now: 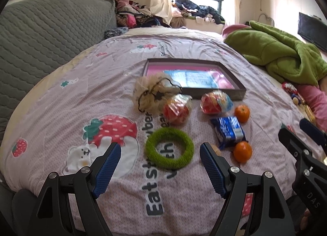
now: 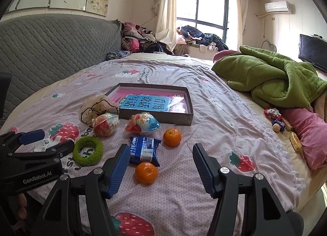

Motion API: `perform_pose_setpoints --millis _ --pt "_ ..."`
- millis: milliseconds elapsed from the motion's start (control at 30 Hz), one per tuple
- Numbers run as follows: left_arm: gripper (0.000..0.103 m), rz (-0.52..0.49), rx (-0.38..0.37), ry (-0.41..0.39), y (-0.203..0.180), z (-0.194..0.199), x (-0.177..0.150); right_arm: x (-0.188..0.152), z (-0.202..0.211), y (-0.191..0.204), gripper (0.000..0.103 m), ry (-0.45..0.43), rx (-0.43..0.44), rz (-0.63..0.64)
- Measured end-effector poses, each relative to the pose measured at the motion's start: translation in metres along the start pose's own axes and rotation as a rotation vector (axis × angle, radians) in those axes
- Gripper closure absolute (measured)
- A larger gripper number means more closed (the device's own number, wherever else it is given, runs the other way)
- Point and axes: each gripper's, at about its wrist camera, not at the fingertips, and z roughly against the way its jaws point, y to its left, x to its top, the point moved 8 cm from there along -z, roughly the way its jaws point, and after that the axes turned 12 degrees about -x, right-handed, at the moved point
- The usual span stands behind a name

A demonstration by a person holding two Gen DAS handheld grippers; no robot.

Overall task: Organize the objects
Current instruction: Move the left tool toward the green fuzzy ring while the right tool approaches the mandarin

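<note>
- Left gripper (image 1: 160, 154): jaws spread wide, holding nothing, over the bed (image 1: 61, 103)
- Green fuzzy ring (image 1: 169, 148) lies flat between these jaws, touching neither
- Right gripper (image 2: 159, 154): jaws open, empty
- Near tangerine (image 2: 146, 172) sits between them, toward the left finger
- Blue snack packet (image 2: 144, 150) just beyond at 11 o'clock
- Shallow box (image 2: 189, 101) farther off at 12
</note>
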Motion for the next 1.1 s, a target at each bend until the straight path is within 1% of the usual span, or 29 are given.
perform_pose_setpoints --millis 133,333,533,633,700,833,1000,1100 --pt "0.023 0.015 0.003 -0.012 0.005 0.000 0.007 0.005 -0.003 -0.003 0.040 -0.003 -0.002 -0.014" --pt "0.023 0.019 0.009 0.003 0.009 -0.007 0.012 0.013 -0.009 -0.007 0.040 -0.002 0.000 -0.019" --pt "0.023 0.027 0.027 0.006 0.019 -0.012 0.028 0.026 -0.014 -0.011 0.040 -0.016 -0.007 -0.021" --pt "0.023 0.033 0.029 0.021 0.024 -0.019 0.032 0.031 -0.017 -0.010 0.040 -0.019 -0.006 -0.021" --pt "0.023 0.031 0.048 0.036 0.027 -0.026 0.032 0.032 -0.020 -0.009 0.040 -0.015 -0.003 -0.015" --pt "0.023 0.034 0.054 0.069 0.031 -0.037 0.024 0.029 -0.028 -0.004 0.040 0.001 0.009 -0.005" --pt "0.023 0.032 0.056 0.110 0.033 -0.051 0.014 0.018 -0.037 0.003 0.040 0.036 0.026 0.013" --pt "0.023 0.034 0.043 0.132 0.033 -0.057 0.008 0.009 -0.041 0.007 0.040 0.061 0.036 0.025"
